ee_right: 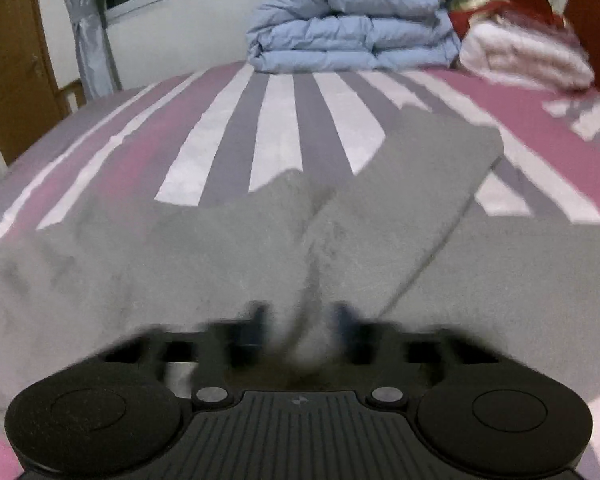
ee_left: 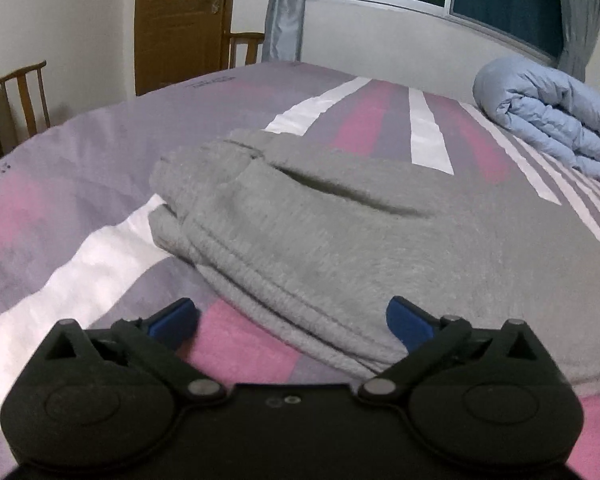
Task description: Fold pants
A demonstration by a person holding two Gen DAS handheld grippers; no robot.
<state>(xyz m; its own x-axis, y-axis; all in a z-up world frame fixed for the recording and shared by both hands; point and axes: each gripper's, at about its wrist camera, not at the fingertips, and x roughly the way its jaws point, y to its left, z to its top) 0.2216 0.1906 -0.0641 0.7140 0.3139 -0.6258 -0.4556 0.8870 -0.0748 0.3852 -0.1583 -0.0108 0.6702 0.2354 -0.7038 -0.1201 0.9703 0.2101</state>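
Grey fleece pants (ee_left: 320, 240) lie on the striped bed, folded in layers, with the ribbed waistband end toward me and a pocket slit on top. My left gripper (ee_left: 290, 320) stands wide open just above that near end. Its left fingertip (ee_left: 176, 318) is over the sheet and its right one over the fabric, gripping nothing. In the right wrist view the pants (ee_right: 220, 248) spread across the bed and a ridge of cloth runs up from between the fingers. My right gripper (ee_right: 300, 320), blurred, is shut on that ridge of grey fabric.
The bed (ee_left: 60, 200) has a pink, grey and white striped sheet. A folded light-blue duvet (ee_right: 352, 36) sits at the far side under the window, with a white and pink blanket (ee_right: 524, 56) to its right. Wooden chairs (ee_left: 24, 92) and a door (ee_left: 180, 20) stand beyond the bed.
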